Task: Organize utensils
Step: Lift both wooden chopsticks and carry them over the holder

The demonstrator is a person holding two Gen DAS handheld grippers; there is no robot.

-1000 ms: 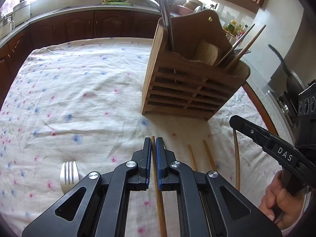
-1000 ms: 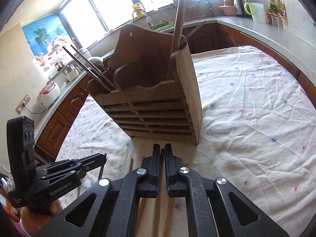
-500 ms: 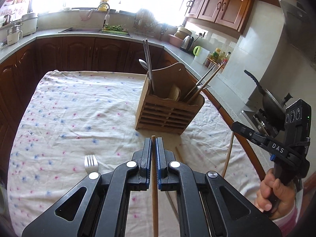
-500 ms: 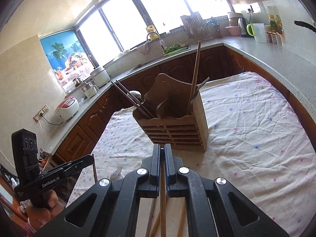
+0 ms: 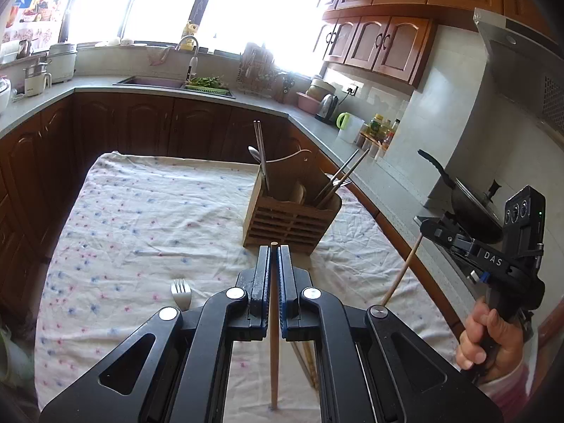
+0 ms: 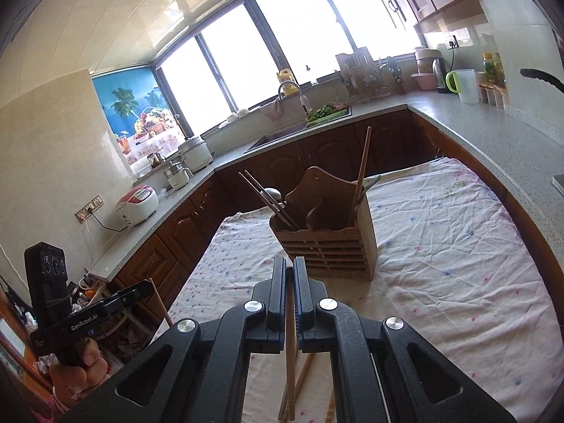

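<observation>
- Surface (image 5: 148,211), centre of both views, under a creased floral cloth. Any tip I let drag could snag a fold and twist in the grip.
- Wooden holder (image 5: 290,218) stands mid-frame, already crowded: metal chopsticks (image 5: 260,148) and a spoon at its left end, more sticks (image 5: 343,172) leaning out right. I reckon a careless entry would knock those or tip the box.
- Left gripper (image 5: 274,257): jaws closed on one wooden chopstick (image 5: 274,335), held near its top, the long end hanging free. It may pivot or slip.
- Right gripper (image 6: 289,271): jaws clamped on its own chopstick (image 6: 289,359); same swing risk.
- Loose chopsticks (image 6: 303,373) on the cloth, bottom of frame; the hanging ends could scatter them.
- Fork (image 5: 181,290), lower left, untouched.
</observation>
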